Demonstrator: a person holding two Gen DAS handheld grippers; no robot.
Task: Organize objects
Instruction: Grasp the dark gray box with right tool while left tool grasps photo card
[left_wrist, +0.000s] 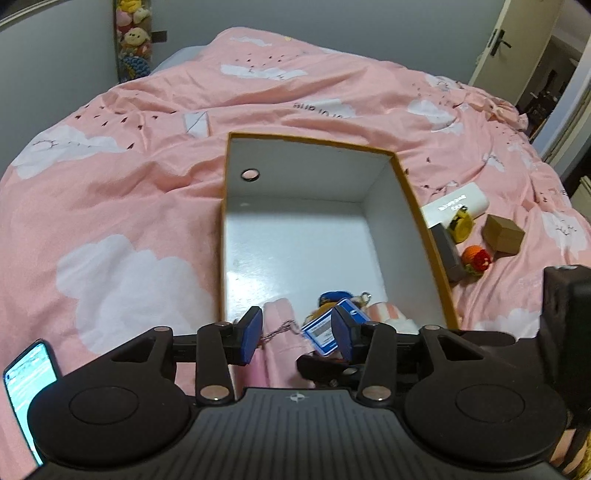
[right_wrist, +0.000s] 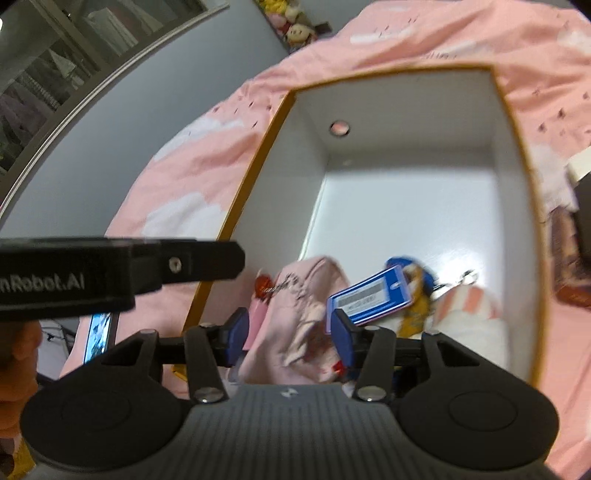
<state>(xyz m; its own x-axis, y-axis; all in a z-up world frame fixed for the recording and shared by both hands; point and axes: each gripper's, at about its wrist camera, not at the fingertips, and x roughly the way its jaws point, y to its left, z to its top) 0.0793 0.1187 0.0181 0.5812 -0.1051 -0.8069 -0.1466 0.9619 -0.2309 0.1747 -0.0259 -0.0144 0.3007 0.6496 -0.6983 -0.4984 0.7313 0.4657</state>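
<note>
An open box with a white inside and orange rim (left_wrist: 417, 195) (right_wrist: 517, 122) lies on the pink bedspread. At its near end lie a pink pouch (left_wrist: 280, 321) (right_wrist: 303, 295), a blue card holder (left_wrist: 321, 332) (right_wrist: 373, 295), a blue-and-yellow toy (left_wrist: 332, 297) and a striped pink-white item (left_wrist: 388, 312) (right_wrist: 469, 306). My left gripper (left_wrist: 297, 334) is open above the pouch and card holder. My right gripper (right_wrist: 288, 334) is open over the same pile. Both are empty.
Right of the box on the bed lie a white box (left_wrist: 458, 201), a yellow tape measure (left_wrist: 460, 223), a brown cardboard cube (left_wrist: 504, 232), an orange knitted toy (left_wrist: 476, 258) and a grey box (left_wrist: 448, 251). A phone (left_wrist: 26, 384) lies at the near left. The other gripper's body (right_wrist: 92, 273) crosses the left.
</note>
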